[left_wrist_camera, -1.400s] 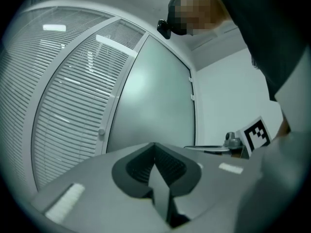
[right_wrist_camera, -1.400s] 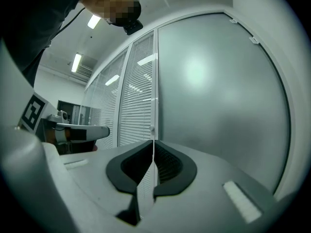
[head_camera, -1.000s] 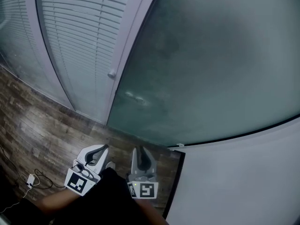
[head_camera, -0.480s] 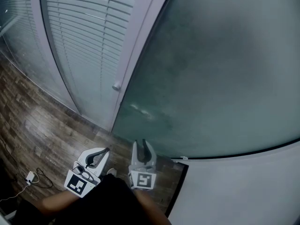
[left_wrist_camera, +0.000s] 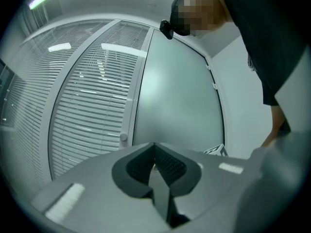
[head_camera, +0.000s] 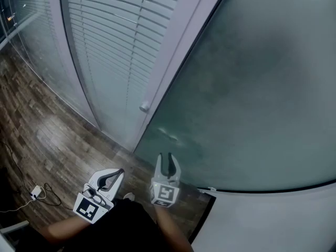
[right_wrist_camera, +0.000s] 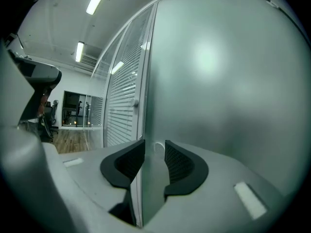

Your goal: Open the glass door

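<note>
Right tongs (head_camera: 165, 157) opening — glass door (head_camera: 252, 88) edge seemingly in their gap, ungripped — left tongs (head_camera: 119, 172) closed, empty.

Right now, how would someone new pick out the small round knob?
Find the big frosted glass door. Along its left edge runs a pale upright frame, beside the slatted blinds. The knob is the only round stud projecting from that frame.

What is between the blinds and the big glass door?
A pale frame post with a small round knob stands between the blinds and the glass door; the head view shows it.
</note>
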The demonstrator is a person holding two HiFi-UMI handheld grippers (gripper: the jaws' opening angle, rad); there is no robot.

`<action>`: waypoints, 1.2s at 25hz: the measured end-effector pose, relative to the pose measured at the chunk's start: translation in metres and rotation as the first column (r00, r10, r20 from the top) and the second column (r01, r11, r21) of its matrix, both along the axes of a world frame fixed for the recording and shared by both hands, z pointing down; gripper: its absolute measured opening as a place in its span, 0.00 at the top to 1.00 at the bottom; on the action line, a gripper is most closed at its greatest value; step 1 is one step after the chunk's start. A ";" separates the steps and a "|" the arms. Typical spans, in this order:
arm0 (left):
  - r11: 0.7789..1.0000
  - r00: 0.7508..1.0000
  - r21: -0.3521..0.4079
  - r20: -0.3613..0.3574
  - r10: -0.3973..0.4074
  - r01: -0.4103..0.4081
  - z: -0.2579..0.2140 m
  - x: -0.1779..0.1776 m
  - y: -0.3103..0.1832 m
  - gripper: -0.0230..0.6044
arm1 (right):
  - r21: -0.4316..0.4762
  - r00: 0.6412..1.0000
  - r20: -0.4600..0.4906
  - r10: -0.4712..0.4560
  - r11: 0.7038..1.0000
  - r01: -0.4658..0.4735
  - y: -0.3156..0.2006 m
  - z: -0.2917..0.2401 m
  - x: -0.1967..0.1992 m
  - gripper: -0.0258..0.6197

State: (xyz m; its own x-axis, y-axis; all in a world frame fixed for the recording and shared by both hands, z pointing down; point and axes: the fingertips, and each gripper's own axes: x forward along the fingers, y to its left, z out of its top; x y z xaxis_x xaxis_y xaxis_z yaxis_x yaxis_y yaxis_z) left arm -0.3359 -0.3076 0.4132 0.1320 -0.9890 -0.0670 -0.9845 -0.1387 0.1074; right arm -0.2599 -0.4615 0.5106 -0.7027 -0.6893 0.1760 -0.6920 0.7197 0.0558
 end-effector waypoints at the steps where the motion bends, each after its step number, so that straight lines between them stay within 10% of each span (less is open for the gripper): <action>1: 1.000 1.000 -0.002 0.001 -0.007 0.007 -0.001 -0.003 0.000 0.96 | -0.002 1.000 -0.003 0.000 1.000 0.000 -0.003 0.000 -0.002 0.78; 30: 0.992 0.992 -0.033 -0.015 -0.125 0.124 0.014 -0.039 0.028 0.96 | -0.115 0.991 -0.050 0.126 0.985 -0.131 -0.079 0.070 -0.015 0.74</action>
